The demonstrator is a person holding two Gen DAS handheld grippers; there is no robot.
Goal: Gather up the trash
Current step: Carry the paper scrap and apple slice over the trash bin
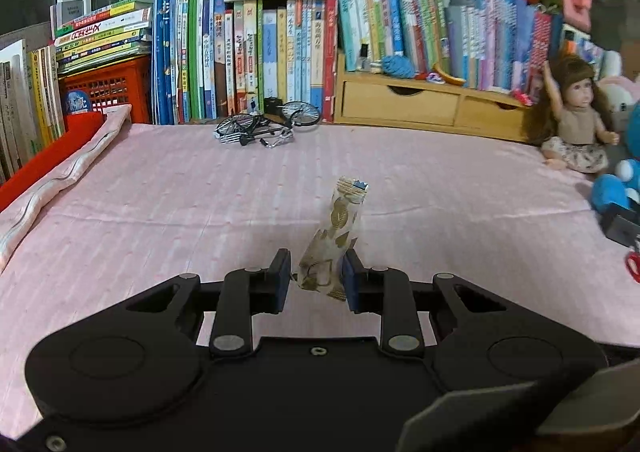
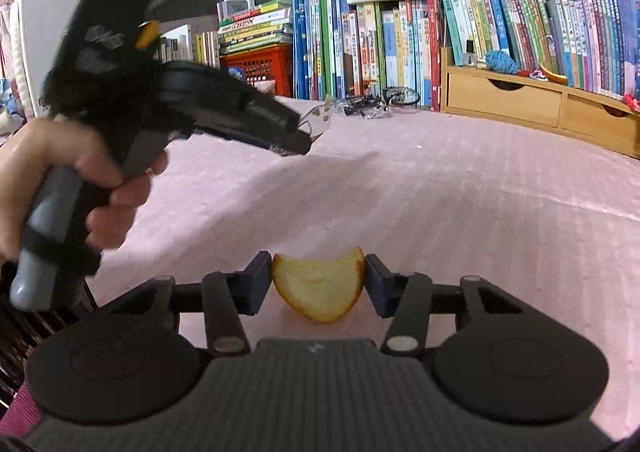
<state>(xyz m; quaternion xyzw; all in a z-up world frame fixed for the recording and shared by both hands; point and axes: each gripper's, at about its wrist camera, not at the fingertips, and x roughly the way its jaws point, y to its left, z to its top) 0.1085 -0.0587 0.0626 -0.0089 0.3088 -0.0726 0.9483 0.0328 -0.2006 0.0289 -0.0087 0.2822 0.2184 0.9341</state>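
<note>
Orange peel sits pinched between the pads of the right claw, its curved underside touching the pink cloth just below. Up and to the left of that claw, a hand carries the left claw, which clamps the lower end of a patterned wrapper; its top sticks up and forward beyond the fingertips, above the cloth.

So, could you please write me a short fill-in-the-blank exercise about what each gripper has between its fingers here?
1. The left gripper is shut on a crumpled ____.
2. The right gripper pinches a piece of orange ____.
3. The tablecloth is ____ in colour.
4. A toy ____ lies before the books.

Missing words: wrapper; peel; pink; bicycle
</note>
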